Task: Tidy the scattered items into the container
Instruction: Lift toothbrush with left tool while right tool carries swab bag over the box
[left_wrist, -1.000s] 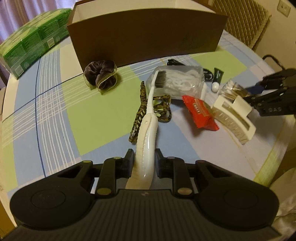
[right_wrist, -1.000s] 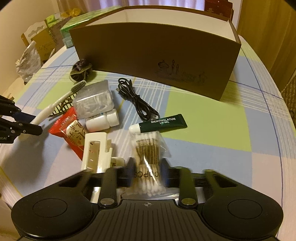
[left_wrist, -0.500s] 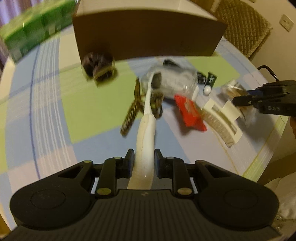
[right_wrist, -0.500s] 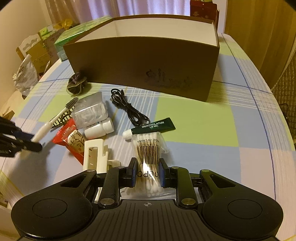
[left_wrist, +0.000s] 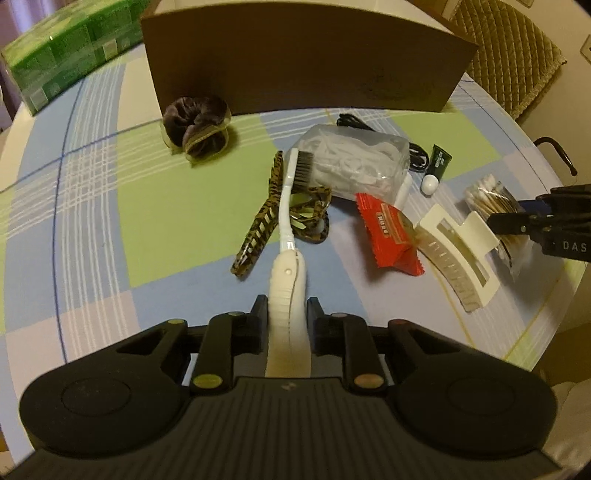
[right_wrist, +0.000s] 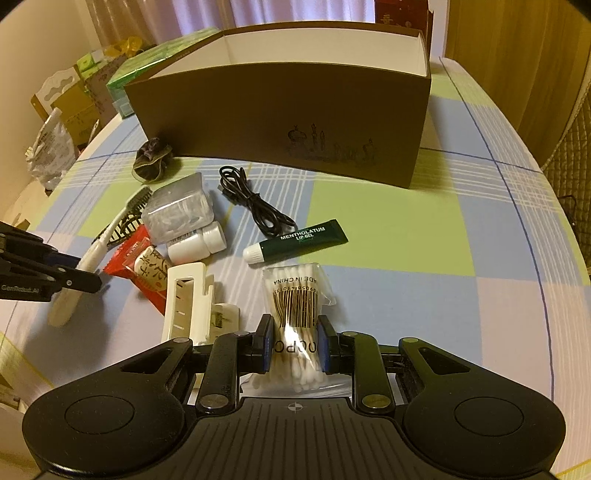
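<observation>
Checked tablecloth (right_wrist: 388, 229), blue, green and white plaid, covers the round table.
Green shrink-wrapped tissue pack (left_wrist: 70, 48) lies on the cloth's far-left part, seen from the left wrist view.
Quilted beige chair back (left_wrist: 509, 55) stands beyond the cloth's far-right edge.
Cardboard boxes (right_wrist: 74, 107) and a crumpled white plastic bag (right_wrist: 50, 151) sit off the cloth's left edge in the right wrist view.
</observation>
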